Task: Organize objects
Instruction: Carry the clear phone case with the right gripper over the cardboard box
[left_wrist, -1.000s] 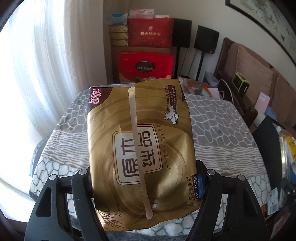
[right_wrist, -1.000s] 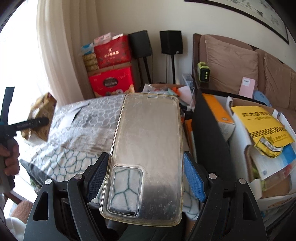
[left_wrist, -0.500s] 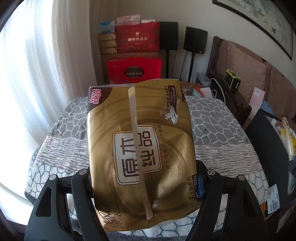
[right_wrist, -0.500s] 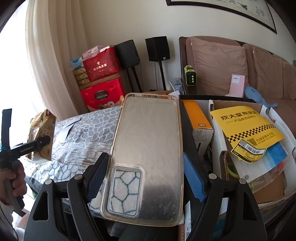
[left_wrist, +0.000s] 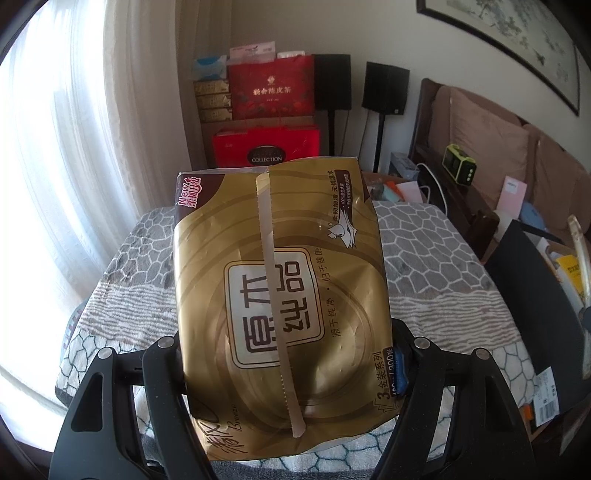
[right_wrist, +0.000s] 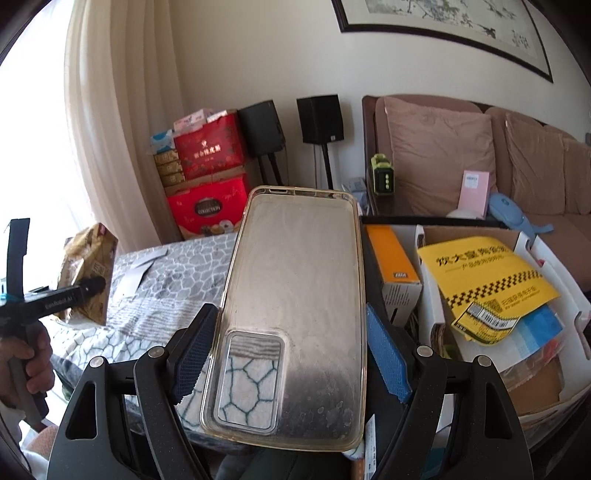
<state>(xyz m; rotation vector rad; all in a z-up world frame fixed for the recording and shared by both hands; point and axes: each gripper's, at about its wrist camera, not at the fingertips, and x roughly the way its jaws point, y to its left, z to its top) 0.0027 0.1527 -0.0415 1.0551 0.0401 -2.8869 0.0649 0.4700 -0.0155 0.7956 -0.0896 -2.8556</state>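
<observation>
A gold tissue pack (left_wrist: 280, 295) with a perforated strip fills the left wrist view. My left gripper (left_wrist: 288, 358) is shut on its sides and holds it above the table's grey patterned cloth (left_wrist: 424, 258). In the right wrist view a clear phone case (right_wrist: 295, 295) lies flat between the blue pads (right_wrist: 388, 354), and my right gripper (right_wrist: 291, 354) is shut on its long edges. The same view shows the tissue pack (right_wrist: 88, 266) far left in the left gripper (right_wrist: 55, 295), which a hand (right_wrist: 29, 362) holds.
An open cardboard box (right_wrist: 535, 387) with a yellow envelope (right_wrist: 491, 280) and an orange box (right_wrist: 395, 258) stands right of the table. Red gift boxes (left_wrist: 266, 147), two black speakers (left_wrist: 384, 88) and a brown sofa (right_wrist: 443, 158) line the far wall. A curtain (left_wrist: 74, 184) hangs left.
Both hands shifted a little, so the room slid in both views. The right view now looks higher, with more of the cardboard box in sight. Both grips are unchanged.
</observation>
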